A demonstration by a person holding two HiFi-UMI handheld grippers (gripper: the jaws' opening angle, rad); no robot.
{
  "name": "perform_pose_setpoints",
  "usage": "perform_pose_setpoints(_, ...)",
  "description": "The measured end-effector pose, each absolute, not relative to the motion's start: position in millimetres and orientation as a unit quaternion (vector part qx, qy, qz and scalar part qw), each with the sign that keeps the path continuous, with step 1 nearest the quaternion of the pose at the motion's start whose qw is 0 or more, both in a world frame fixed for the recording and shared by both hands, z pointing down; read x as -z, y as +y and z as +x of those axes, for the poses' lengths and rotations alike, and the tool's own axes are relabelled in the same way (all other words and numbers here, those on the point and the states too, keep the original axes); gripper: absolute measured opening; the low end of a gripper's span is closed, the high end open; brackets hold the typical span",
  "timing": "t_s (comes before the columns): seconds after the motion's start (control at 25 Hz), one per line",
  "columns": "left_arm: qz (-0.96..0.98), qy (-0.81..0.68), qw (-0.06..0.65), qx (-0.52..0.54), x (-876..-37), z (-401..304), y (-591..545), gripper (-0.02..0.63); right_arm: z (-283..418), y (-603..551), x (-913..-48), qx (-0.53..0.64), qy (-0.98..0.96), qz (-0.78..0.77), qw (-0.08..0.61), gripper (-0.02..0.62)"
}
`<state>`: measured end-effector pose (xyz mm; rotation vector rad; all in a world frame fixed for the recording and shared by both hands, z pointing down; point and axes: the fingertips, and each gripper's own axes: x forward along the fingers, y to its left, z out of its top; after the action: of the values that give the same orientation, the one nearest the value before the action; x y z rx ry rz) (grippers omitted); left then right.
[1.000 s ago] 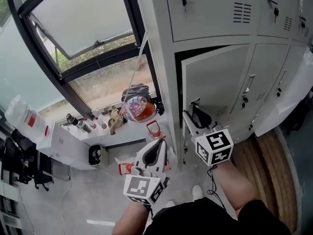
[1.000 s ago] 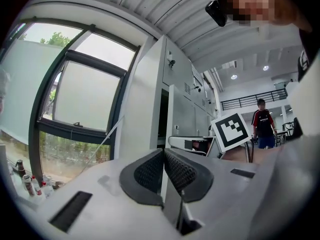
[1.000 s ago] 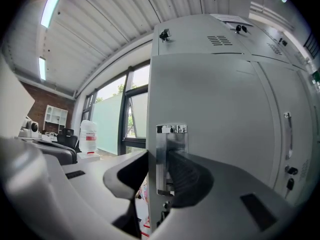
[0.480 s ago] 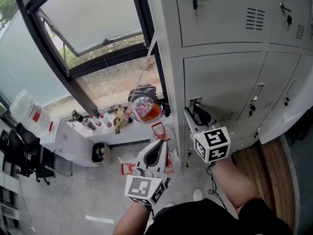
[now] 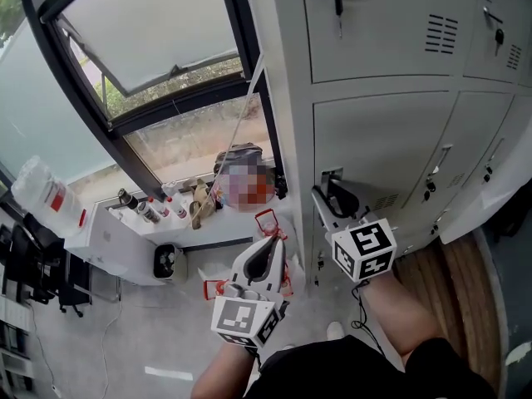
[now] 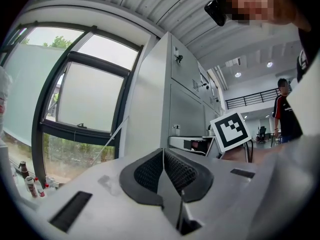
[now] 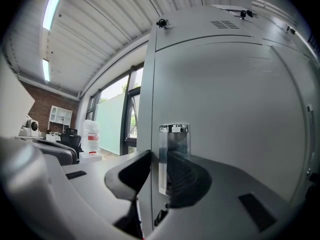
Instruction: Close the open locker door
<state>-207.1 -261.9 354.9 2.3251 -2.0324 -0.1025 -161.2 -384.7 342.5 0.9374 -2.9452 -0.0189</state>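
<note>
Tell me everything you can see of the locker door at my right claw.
The locker door is a plain light-grey panel, painted metal by the look, upright and flush with the neighbouring doors, so it reads as closed. Small vent slots sit low on it. A chrome handle stands near its left edge. The right claw, its jaws having just been closing, grips that handle between its pads; nothing else touches the door.
</note>
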Motion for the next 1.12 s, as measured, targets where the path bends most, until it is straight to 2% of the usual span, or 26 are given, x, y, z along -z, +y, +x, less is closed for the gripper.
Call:
perform_pose_setpoints(0.64, 0.778, -0.627, 0.028, 0.032, -356.1, -200.7, -269.2, 0.021, -142.6, -386.1, -340.1, 0.013, -0.942, 0.333, 0.023, 0.187)
perform_pose_setpoints(1.12, 0.822, -0.568, 0.024, 0.042, -349.6, -170.6, -249.8, 0.021, -86.4, -350.8, -337.4, 0.01, -0.915, 0.403, 0.023, 0.17)
